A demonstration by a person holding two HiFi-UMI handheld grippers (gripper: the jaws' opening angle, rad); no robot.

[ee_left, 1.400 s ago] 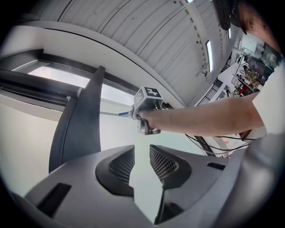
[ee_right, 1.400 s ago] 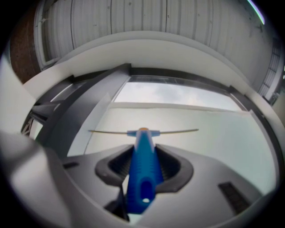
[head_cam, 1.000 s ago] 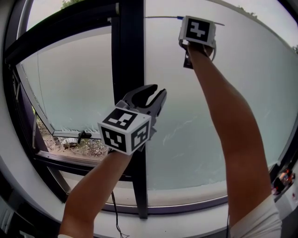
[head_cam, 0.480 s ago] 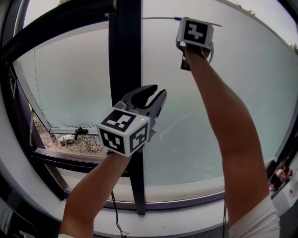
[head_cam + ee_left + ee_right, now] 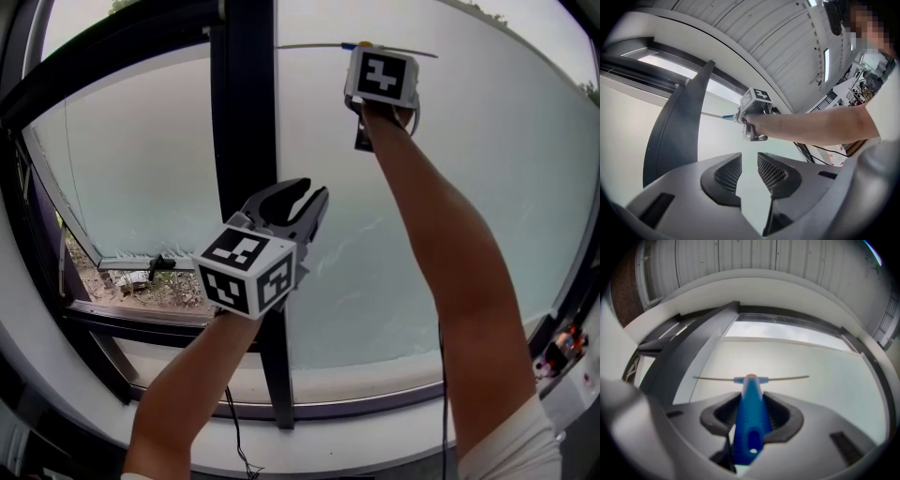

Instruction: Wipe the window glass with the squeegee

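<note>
One dark mullion [image 5: 246, 112] beside squeegee [image 5: 750, 413]

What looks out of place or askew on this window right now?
Nothing looks damaged. The squeegee sits straight in the right hand-held gripper, blade level. Faint streaks mark the glass mid-pane, and debris lies outside at lower left.

Daylit window glass [image 5: 450, 187] glares; fisheye edges dark – near tongs blurred

Reaching up high, right of the black post [image 5: 248, 112], with right gripper [image 5: 751, 417] clamped on the squeegee [image 5: 749, 397]; holding left gripper [image 5: 749, 171] lower, over that post, jaws slightly apart.
</note>
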